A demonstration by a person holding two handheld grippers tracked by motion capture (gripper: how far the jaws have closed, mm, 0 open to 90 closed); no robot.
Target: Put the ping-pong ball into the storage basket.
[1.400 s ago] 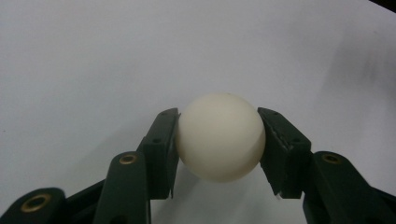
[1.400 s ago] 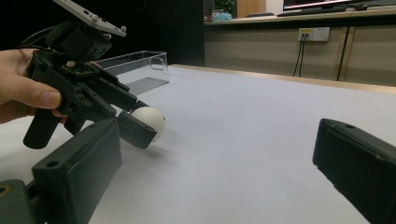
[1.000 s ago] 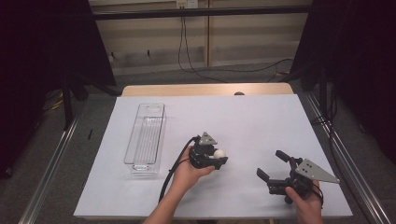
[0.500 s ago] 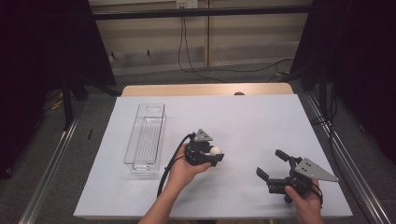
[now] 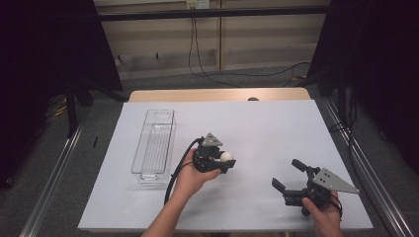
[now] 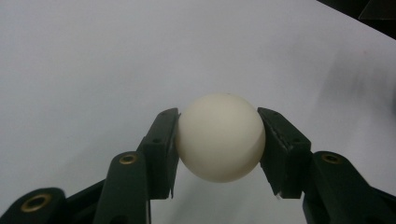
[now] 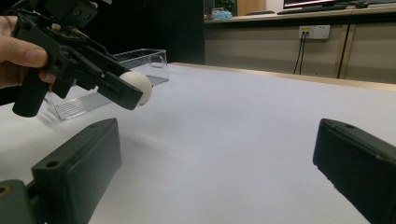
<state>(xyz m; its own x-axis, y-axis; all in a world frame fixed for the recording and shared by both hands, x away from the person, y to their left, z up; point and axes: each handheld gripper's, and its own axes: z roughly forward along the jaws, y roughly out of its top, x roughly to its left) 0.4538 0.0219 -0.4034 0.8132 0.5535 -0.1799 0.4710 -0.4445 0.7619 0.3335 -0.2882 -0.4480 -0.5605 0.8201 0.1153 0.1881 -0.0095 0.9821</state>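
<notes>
My left gripper [image 5: 225,160] is shut on a cream-white ball [image 5: 227,156] and holds it a little above the white table sheet [image 5: 257,128], near the middle. In the left gripper view the ball [image 6: 219,136] sits squeezed between both black pads. The right gripper view has the same ball [image 7: 138,87] at its upper left, carried by the left gripper [image 7: 135,95]. My right gripper [image 5: 288,175] rests low at the table's front right, jaws wide apart with nothing between them [image 7: 215,163].
A clear plastic tray [image 5: 157,143] lies lengthwise on the left of the sheet, beside the left hand; it appears as a clear tray [image 7: 116,70] in the right gripper view too. Metal rails run along both table sides. A wooden table edge [image 5: 217,94] borders the far end.
The left hand has lifted slightly and drifted a little toward the tray, still carrying the ball. The right gripper has stayed where it was.
</notes>
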